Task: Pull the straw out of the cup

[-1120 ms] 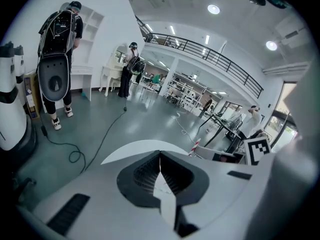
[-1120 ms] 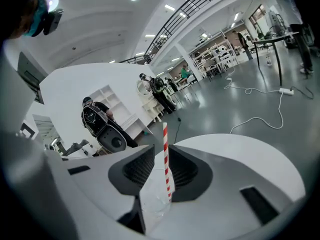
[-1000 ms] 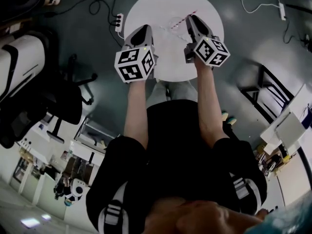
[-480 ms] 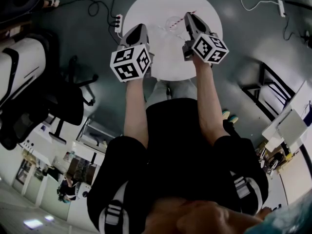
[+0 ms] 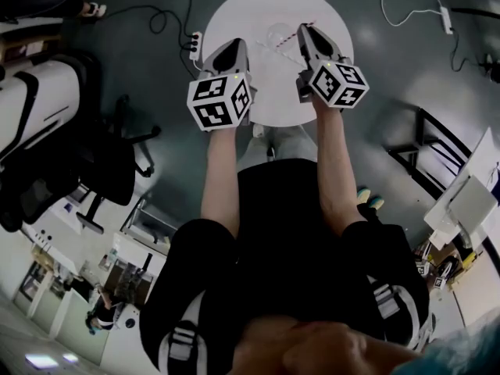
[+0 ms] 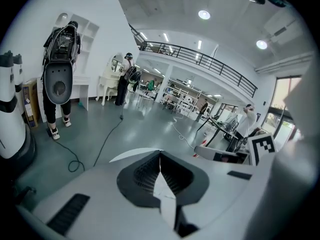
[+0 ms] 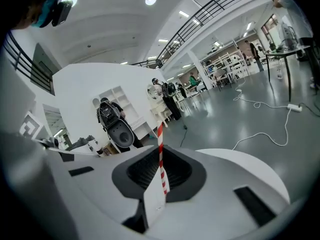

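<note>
A clear cup (image 5: 278, 33) stands on the round white table (image 5: 262, 92) in the head view. A red-and-white striped straw (image 5: 291, 34) slants over it toward my right gripper (image 5: 303, 29). The right gripper view has that straw (image 7: 161, 156) pinched between the shut jaws of my right gripper (image 7: 160, 151), its free end pointing up past them. Whether the straw's other end is still inside the cup I cannot tell. My left gripper (image 5: 234, 48) hovers over the table's left side, apart from the cup. In the left gripper view my left gripper (image 6: 160, 156) is shut with nothing in it.
A power strip (image 5: 194, 44) and cables lie on the floor left of the table. A black office chair (image 5: 70, 170) stands at the left. A dark frame (image 5: 426, 143) and a desk (image 5: 465, 201) are at the right. People stand far off in the hall.
Both grippers have shifted slightly over the table. My right gripper still grips the straw. My left stays shut and empty.
</note>
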The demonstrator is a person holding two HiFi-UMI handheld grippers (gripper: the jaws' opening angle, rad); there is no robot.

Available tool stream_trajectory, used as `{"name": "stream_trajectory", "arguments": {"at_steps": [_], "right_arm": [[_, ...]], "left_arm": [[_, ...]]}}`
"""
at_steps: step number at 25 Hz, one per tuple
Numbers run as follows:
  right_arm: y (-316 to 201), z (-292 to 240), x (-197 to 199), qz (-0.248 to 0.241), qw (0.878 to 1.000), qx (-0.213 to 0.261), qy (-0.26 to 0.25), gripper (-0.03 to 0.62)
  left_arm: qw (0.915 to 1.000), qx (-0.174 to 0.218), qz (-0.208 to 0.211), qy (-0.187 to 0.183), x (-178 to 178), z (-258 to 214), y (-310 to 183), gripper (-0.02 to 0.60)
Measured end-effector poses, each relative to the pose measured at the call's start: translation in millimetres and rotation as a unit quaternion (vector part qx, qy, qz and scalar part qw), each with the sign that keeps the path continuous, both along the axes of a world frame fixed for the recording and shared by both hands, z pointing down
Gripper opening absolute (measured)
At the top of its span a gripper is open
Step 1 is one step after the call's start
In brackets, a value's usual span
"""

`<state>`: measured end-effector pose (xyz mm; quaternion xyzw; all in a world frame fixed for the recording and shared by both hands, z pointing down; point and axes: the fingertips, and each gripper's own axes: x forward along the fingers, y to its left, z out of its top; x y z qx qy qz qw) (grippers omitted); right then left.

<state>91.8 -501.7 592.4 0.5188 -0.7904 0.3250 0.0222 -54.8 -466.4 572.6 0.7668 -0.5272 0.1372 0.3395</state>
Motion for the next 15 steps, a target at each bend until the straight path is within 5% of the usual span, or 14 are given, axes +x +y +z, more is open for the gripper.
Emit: {"name": "stream_trajectory", "arguments": {"at_steps": [15], "right_arm": [[91,-107,-42,-0.064,0.984,0.135,0.093,0.035]], "left_arm": [[0.9963,0.085,0.011,0.006,-10,-73,88,0.009]]}}
